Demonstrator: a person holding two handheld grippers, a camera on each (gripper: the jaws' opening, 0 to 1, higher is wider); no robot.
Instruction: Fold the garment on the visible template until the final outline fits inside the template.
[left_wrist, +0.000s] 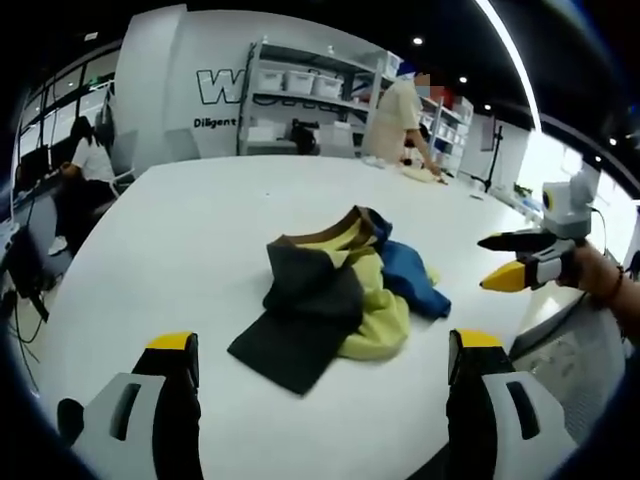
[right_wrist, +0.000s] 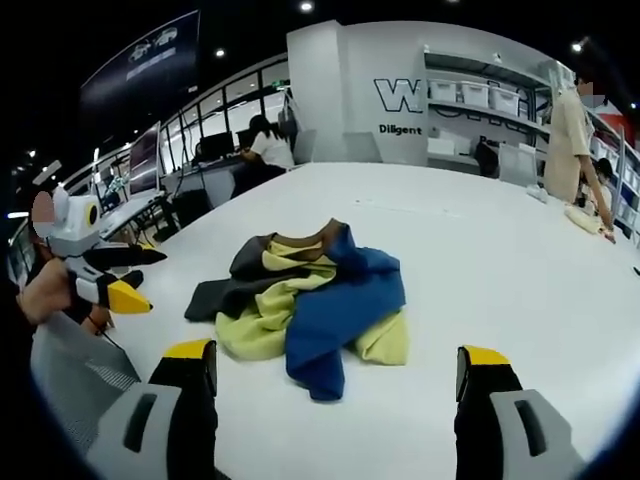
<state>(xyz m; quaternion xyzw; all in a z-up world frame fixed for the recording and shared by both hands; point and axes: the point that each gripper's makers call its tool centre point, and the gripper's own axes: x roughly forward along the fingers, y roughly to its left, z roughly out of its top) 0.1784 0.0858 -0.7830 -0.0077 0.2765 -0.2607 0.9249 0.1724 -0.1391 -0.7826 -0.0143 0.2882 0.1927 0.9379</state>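
While the crumpled yellow, blue and dark grey fabric garment (left_wrist: 335, 300) lies on the white counter (left_wrist: 180, 250), left gripper (left_wrist: 325, 355) and right gripper (right_wrist: 340, 365) hover near it, jaws wide apart, holding nothing.

Your right hand-held gripper (right_wrist: 335, 375) stood with jaws spread wide and empty, just short of the crumpled garment (right_wrist: 318, 296) of blue, yellow and dark grey on the white counter (right_wrist: 480, 250). Your left hand-held gripper (right_wrist: 120, 280) hovered at the counter's edge.
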